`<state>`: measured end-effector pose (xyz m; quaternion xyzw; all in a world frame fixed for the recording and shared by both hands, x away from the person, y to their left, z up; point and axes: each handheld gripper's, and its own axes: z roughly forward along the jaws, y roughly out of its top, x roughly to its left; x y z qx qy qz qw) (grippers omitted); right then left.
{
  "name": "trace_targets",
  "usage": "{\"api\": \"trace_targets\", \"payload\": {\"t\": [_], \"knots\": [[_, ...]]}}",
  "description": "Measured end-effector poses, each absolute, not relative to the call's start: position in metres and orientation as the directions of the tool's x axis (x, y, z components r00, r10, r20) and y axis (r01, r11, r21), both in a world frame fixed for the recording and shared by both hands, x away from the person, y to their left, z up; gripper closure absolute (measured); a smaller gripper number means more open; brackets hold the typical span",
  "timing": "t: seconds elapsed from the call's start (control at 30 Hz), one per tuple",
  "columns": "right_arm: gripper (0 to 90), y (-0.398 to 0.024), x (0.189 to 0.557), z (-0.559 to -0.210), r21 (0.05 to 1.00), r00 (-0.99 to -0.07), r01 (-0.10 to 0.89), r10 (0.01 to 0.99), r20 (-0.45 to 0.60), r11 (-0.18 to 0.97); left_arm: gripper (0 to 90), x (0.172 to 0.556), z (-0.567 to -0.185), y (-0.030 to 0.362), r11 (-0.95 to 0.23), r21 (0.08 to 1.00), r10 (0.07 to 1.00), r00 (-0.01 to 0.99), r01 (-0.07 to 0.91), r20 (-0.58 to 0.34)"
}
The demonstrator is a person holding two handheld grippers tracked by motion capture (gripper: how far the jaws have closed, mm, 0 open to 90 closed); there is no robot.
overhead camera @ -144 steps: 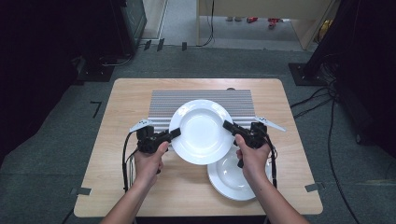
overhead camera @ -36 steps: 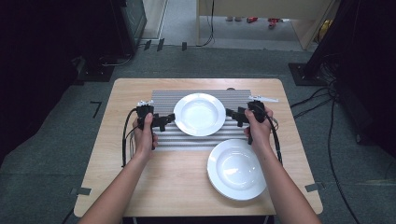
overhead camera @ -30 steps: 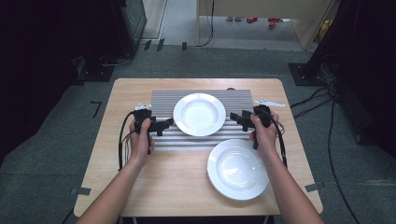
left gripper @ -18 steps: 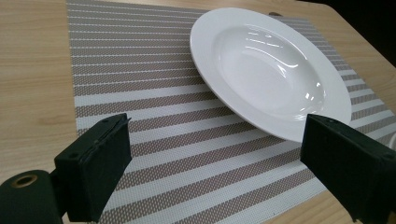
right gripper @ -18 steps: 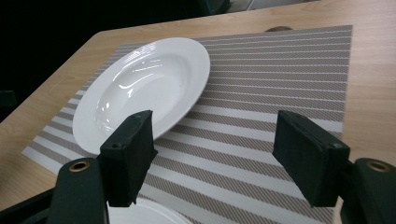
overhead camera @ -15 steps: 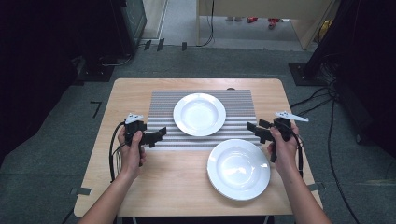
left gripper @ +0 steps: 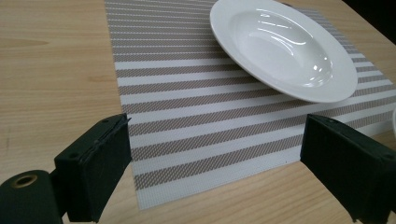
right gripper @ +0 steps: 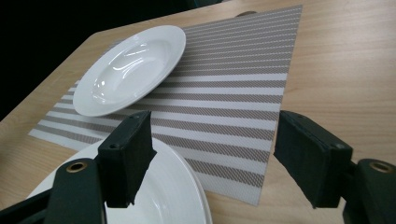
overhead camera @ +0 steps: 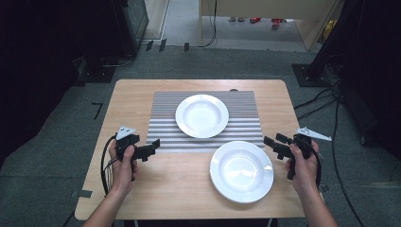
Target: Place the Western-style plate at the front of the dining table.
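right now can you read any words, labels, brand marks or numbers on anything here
None can be read: the two white ceramic deep plates, the beige-and-white striped woven placemat, the light wooden table and both black claws show no readable writing or signs in these views.

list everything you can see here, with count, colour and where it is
deep round ceramic plates: 2, white; one on the striped mat, one on the bare wood near the right gripper, its far rim over the mat's near edge
woven striped placemat: 1, grey and white, far middle of the table
rectangular wooden table: 1, light wood, on a grey floor
cables: several, black, on the floor to the right
left gripper: 1, black, open, nothing between its fingers, at the mat's near left corner
right gripper: 1, black, open and empty, right of the near plate
person's hands: 2, left and right, each holding a gripper
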<state>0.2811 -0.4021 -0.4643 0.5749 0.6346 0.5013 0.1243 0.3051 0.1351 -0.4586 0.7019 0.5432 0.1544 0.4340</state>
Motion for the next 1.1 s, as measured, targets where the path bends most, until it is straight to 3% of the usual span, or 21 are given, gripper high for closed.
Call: {"api": "trace_targets", "payload": {"t": [0.5,1.1], "knots": [[27.8,-0.423,0.240,-0.478,0.769,-0.283,0.619,0.867,0.411,-0.162,8.7,0.270,-0.471,0.170,-0.017,0.769,0.913,0.323,0.639,-0.248],[27.7,-0.454,0.198,-0.498,0.752,-0.212,0.630,0.889,0.405,-0.193,8.7,0.238,-0.494,0.224,0.037,0.750,0.953,0.202,0.660,-0.225]]}}
